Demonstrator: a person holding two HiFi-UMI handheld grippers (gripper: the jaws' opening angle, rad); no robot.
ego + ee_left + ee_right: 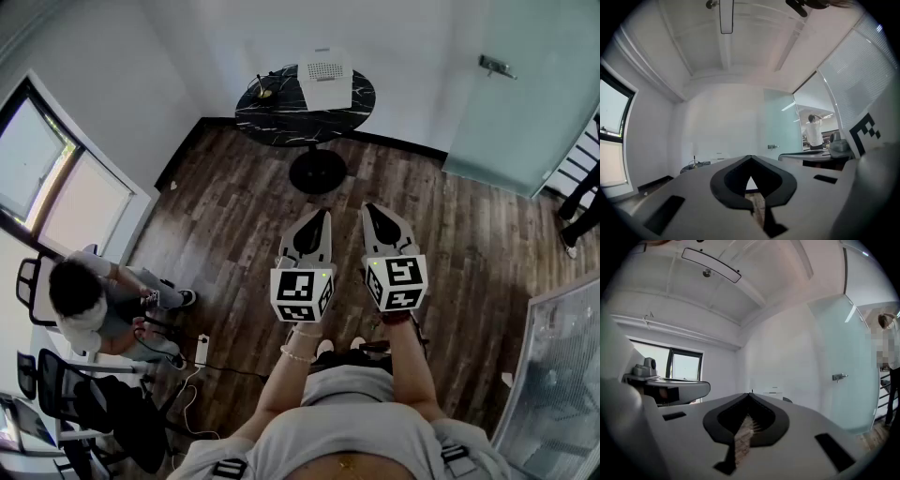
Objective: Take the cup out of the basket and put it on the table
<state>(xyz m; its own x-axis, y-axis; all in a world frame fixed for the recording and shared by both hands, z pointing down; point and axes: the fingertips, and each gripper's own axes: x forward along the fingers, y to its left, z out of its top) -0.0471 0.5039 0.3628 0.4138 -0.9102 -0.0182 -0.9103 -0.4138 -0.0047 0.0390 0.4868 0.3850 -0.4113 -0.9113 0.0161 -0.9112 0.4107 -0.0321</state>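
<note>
You're only at the approach: left gripper (pixel 322 217) and right gripper (pixel 371 210) sit closed and empty mid-frame, the cup unseen, so head for the white perforated box (pixel 324 67), likely the basket, on the round black marble table (pixel 272 111) at top centre.

Left gripper (pixel 322 217): pale grey tapered plastic shell with a black teardrop-shaped recess along its top. A white cube (pixel 302 294) printed with black square markers sits at the rear, with a small green light at one upper corner.

Right gripper (pixel 370 210): same grey shell and black recess, with its own marker cube (pixel 397 282).

Person wears a light grey top (pixel 347 441), grey shoulder straps (pixel 228 467) with dark buckles, a pale bead bracelet (pixel 297 355) on the left wrist, and white shoes (pixel 323 348).
</note>
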